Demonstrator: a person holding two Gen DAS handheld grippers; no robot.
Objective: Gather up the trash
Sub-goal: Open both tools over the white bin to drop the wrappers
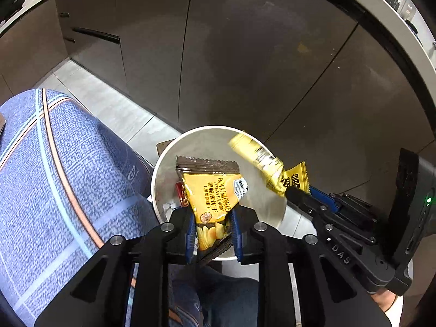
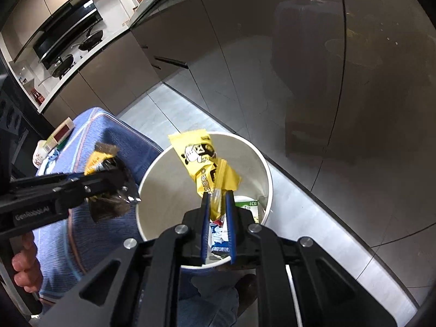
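A white round bin (image 1: 163,163) (image 2: 263,158) stands on the floor below both grippers. My left gripper (image 1: 212,234) is over its near rim. A yellow and brown cracker packet (image 1: 215,190) stands between the blue pads, which look slightly apart from it. From the right wrist view the left gripper (image 2: 120,188) and that cracker packet (image 2: 100,160) are blurred at the bin's left edge. My right gripper (image 2: 218,218) (image 1: 297,193) is over the bin mouth. The thin tail of a yellow cartoon-print packet (image 2: 199,158) (image 1: 261,158) sits loosely in the gap between its pads.
Several wrappers (image 2: 249,205) lie in the bin's bottom. A blue cloth-covered surface (image 1: 54,177) with a small box (image 2: 61,133) is close on the left. Grey cabinet fronts (image 1: 245,54) rise behind the bin, over a tiled floor (image 1: 109,103). A hand (image 2: 24,267) holds the left gripper.
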